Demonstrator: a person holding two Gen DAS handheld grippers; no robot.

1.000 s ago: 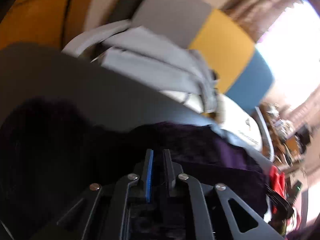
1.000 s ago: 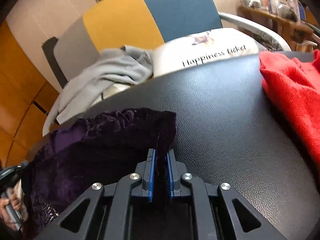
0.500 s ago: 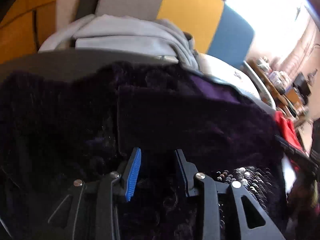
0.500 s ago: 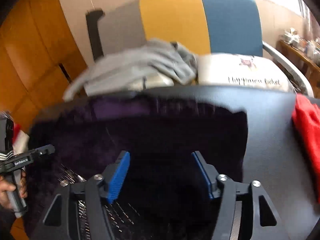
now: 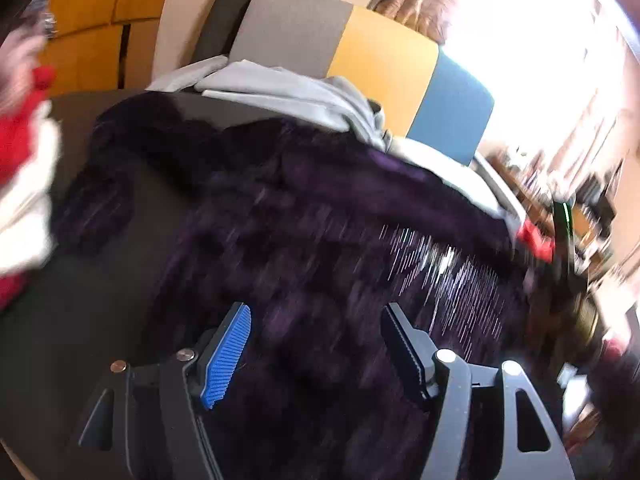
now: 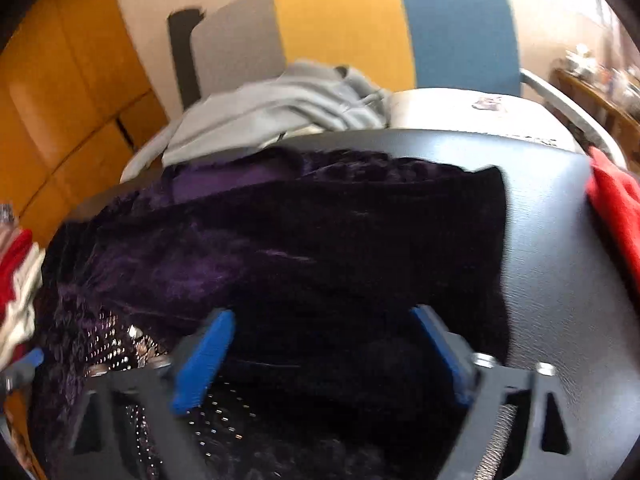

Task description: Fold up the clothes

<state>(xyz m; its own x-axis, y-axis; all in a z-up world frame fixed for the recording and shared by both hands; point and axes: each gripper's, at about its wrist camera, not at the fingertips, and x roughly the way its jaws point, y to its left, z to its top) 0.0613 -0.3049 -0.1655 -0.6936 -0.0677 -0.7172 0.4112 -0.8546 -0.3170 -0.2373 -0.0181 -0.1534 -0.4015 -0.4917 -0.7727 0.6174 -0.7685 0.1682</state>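
Counted one dark purple velvet garment (image 6: 280,264) spread on one black table (image 6: 560,280), and one red garment (image 6: 612,208) at the table's three o'clock edge. Counted one grey garment (image 6: 280,104) and one white cushion (image 6: 460,112) on one tricolour chair (image 6: 344,32) at twelve o'clock. Noted one red-and-white cloth pile (image 6: 16,280) at nine o'clock.

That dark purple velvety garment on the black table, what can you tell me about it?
The dark purple velvet garment lies spread and rumpled on the black leather-look table, one layer folded over another. A patch of shiny sequins shows at its near left edge. Its far edge lies next to a grey garment behind the table. Neither gripper's pads press on it.
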